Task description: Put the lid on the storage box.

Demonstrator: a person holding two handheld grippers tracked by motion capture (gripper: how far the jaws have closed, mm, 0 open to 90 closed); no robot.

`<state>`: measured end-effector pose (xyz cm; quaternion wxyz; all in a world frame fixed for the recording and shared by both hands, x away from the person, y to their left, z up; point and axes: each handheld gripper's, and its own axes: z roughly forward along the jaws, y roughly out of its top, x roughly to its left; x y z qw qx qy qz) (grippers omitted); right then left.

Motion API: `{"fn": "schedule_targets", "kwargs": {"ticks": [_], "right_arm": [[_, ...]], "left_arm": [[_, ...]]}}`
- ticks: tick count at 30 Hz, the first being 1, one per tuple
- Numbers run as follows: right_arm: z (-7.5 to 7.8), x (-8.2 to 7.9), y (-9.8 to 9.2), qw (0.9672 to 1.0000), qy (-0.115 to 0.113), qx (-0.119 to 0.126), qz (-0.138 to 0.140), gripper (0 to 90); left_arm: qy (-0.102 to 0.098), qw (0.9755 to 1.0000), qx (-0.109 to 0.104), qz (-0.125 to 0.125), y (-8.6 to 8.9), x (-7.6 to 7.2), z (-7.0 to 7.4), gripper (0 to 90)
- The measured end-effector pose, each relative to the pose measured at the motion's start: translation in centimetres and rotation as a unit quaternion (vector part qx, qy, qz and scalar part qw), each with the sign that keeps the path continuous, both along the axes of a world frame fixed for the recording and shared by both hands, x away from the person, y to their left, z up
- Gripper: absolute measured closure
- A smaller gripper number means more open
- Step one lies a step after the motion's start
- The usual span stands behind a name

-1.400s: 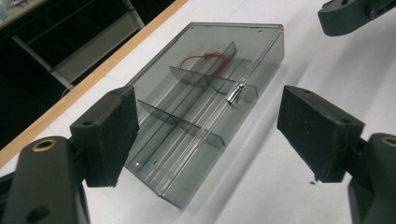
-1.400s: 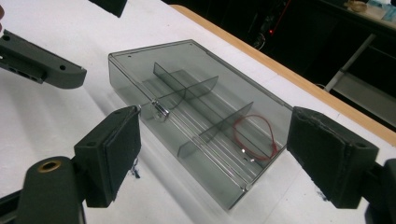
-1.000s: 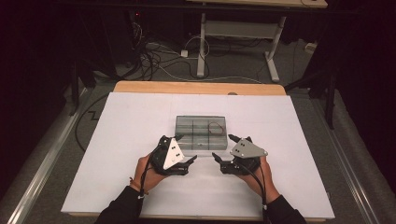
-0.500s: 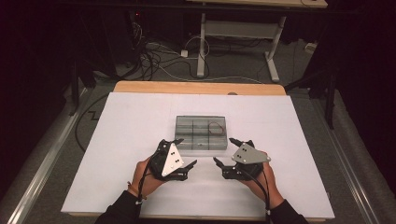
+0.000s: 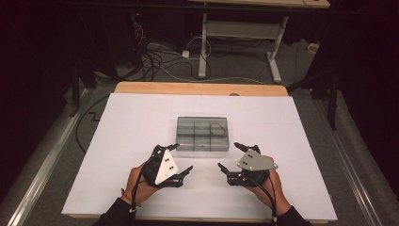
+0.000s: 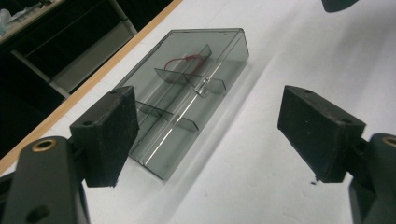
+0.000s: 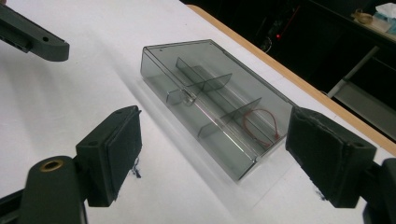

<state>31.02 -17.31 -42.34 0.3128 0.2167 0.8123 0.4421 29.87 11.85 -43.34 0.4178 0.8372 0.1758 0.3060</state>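
Two claws flank a divided box on the white bench (image 5: 117,155)

The smoky clear compartment box (image 5: 203,133) sits mid-bench; left claw (image 5: 181,157) and right claw (image 5: 229,155), both wide and empty, hover just short, likely to grasp its ends. A red rubber band (image 5: 217,127) lies in one corner compartment.

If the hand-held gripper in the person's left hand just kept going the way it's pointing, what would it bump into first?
Probably the smoky clear compartment box. In the left gripper view, the left hand-held gripper aims its open jaws at the box's near corner, with bare white table between. Depth is hard to judge.
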Motion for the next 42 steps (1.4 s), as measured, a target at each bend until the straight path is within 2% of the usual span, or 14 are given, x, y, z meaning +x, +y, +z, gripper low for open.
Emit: {"fn": "schedule_targets", "kwargs": {"ticks": [5,17,31,42], "right_arm": [[0.1,-0.4,-0.2,1.0000,-0.001,-0.003,0.003,18.8],[0.1,-1.3,-1.1,0.9999,-0.006,-0.009,-0.001,18.8],[0.1,-2.4,-1.9,0.9995,-0.009,-0.030,-0.001,18.3],[-0.2,-3.1,-3.4,0.9996,-0.009,-0.026,-0.009,18.3]], "left_arm": [[-0.002,1.0000,0.004,-0.007,0.3,-0.8,0.0,20.0],[-0.008,0.9999,0.011,-0.004,1.3,-1.6,-0.1,19.9],[-0.010,0.9999,0.004,0.001,3.1,-2.8,-0.4,19.9],[-0.012,0.9999,0.010,0.008,4.2,-3.5,-0.9,19.9]]}}
